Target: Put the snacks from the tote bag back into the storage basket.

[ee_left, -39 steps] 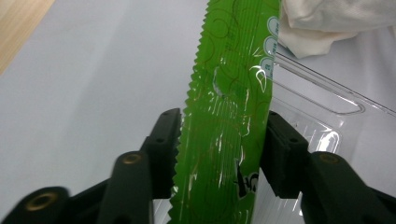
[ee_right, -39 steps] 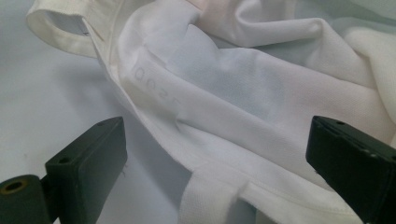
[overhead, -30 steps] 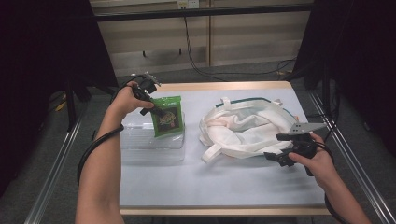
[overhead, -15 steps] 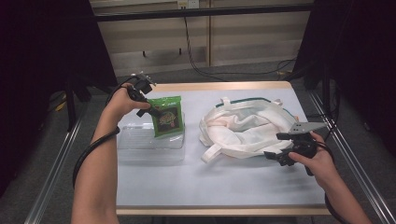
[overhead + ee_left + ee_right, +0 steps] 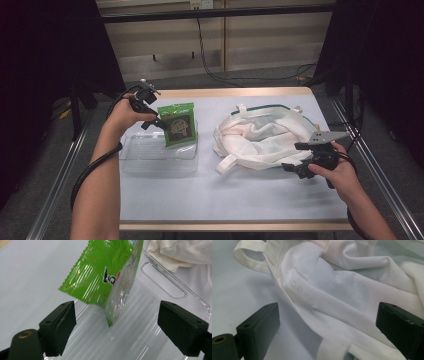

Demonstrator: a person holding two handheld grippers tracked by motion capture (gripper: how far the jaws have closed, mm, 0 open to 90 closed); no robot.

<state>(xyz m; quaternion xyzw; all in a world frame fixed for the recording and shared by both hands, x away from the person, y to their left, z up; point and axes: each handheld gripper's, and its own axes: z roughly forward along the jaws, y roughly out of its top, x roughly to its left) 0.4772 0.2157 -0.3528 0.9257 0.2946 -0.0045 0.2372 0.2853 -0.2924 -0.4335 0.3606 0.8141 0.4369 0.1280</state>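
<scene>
Left gripper [image 5: 159, 123] at the far left side of the table [image 5: 240, 200], just beside the green snack packet [image 5: 177, 125]. Jaws spread wide, just been opening, with the packet's lower corner [image 5: 110, 322] between them but free of both pads. Packet standing upright at the right end of the clear plastic tray [image 5: 150, 160], printed side toward the camera in the high view.

Right gripper [image 5: 295, 167] low at the right side of the table, at the near edge of the white cloth bag [image 5: 260, 137]. Jaws spread apart there too, cloth [image 5: 342, 297] lying ahead of them, nothing pinched. Bag crumpled and open, well apart from the tray.
</scene>
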